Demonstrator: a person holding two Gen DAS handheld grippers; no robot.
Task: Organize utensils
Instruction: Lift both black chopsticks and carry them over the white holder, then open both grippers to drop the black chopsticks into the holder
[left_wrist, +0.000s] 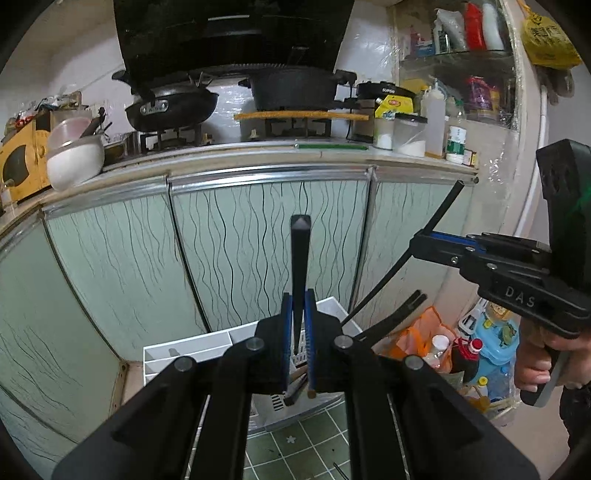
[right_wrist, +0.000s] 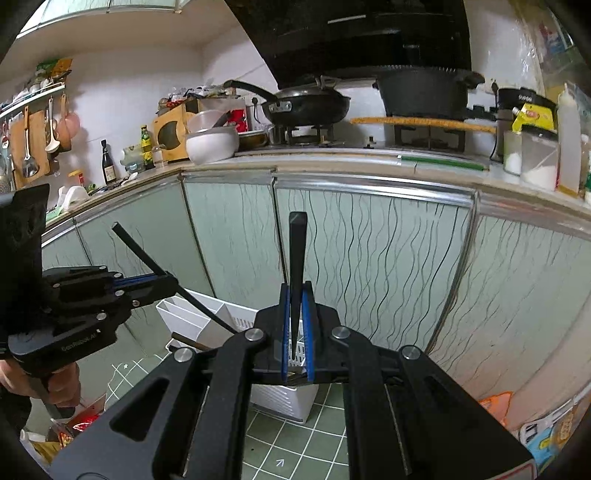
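My left gripper (left_wrist: 298, 325) is shut on a black chopstick (left_wrist: 300, 258) that stands upright between its blue pads. My right gripper (right_wrist: 297, 325) is shut on a second black chopstick (right_wrist: 296, 266), also upright. Each gripper shows in the other's view: the right gripper (left_wrist: 424, 245) with its slanted chopstick (left_wrist: 417, 251), the left gripper (right_wrist: 162, 282) with its slanted chopstick (right_wrist: 155, 266). Both hover above a white divided utensil organizer (left_wrist: 192, 349) on the floor, which also shows in the right wrist view (right_wrist: 192, 314). More utensils (left_wrist: 295, 387) lie in it.
Green wavy-patterned cabinet doors (left_wrist: 236, 251) stand right behind the organizer. The counter above holds a wok (left_wrist: 170, 107), a black pot (left_wrist: 295, 88) and jars. Bags and bottles (left_wrist: 461, 354) crowd the floor at right. The floor is green tile (right_wrist: 295, 443).
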